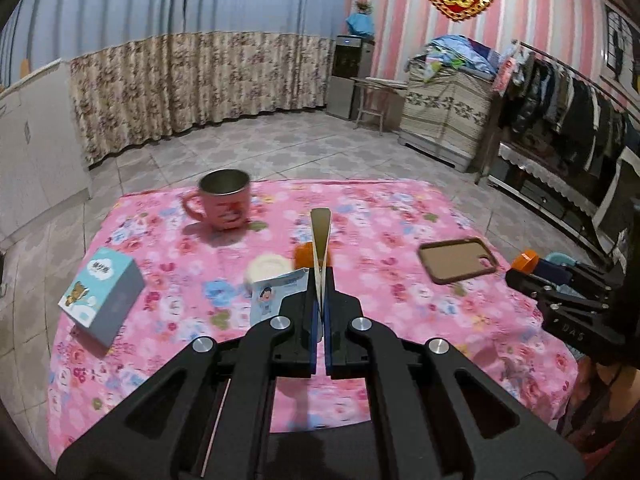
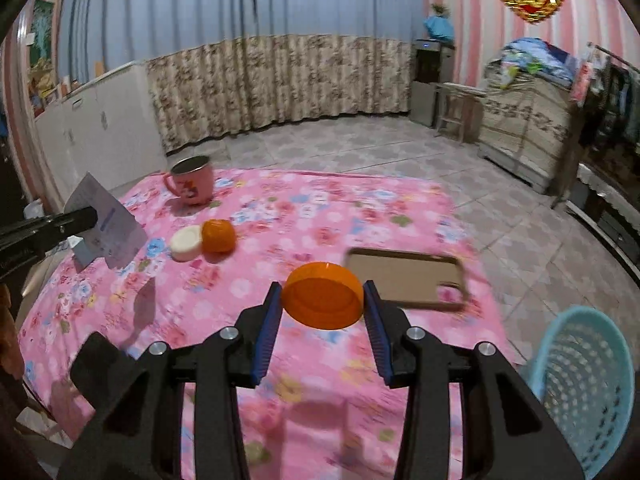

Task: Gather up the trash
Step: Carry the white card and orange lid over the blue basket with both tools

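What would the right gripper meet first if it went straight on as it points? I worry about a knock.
Probably the phone case lying on the table, just beyond the orange lid that the right gripper holds. Depth is unclear; it may pass above.

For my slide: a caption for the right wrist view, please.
Right gripper holds an orange lid near the blue basket.

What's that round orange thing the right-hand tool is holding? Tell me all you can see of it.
The orange lid is a shallow round cap of glossy, slightly see-through plastic with a low rim. The right gripper pinches it by its edges between two blue-padded fingers, tilted, its hollow side facing the camera. It hangs above the pink floral tablecloth, touching nothing else, just short of the brown phone case.
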Demonstrator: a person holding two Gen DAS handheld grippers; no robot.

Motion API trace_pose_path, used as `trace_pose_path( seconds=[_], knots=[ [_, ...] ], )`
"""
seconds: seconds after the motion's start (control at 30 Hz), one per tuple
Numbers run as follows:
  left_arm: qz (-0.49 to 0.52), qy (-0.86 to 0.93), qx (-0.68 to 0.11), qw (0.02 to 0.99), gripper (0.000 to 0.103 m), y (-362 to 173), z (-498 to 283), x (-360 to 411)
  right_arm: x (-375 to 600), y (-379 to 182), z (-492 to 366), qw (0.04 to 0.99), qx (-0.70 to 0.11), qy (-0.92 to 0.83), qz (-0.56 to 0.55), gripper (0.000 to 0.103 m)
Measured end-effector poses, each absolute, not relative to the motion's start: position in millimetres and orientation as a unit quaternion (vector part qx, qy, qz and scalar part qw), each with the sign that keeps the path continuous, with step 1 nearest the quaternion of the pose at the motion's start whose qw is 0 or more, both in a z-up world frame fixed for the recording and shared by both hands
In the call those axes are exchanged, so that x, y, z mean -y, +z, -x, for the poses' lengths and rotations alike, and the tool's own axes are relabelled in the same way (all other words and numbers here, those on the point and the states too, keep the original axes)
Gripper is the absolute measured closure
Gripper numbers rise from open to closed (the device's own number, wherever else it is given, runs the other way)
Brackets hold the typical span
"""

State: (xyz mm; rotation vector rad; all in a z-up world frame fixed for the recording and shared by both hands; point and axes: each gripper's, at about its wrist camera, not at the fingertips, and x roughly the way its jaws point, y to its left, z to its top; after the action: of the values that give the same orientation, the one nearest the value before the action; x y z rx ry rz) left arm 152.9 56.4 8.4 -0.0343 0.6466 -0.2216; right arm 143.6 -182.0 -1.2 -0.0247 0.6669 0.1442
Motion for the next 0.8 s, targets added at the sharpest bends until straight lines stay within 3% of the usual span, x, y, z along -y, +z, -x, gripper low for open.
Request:
trace_pose_path(
  seconds=[0.8],
  knots=[
    [-0.041,-0.223,-0.321,0.920,0.103,5,-144,144,379,10,-56,0.958,-0.262,-0.099,-0.062,0.062]
  ],
)
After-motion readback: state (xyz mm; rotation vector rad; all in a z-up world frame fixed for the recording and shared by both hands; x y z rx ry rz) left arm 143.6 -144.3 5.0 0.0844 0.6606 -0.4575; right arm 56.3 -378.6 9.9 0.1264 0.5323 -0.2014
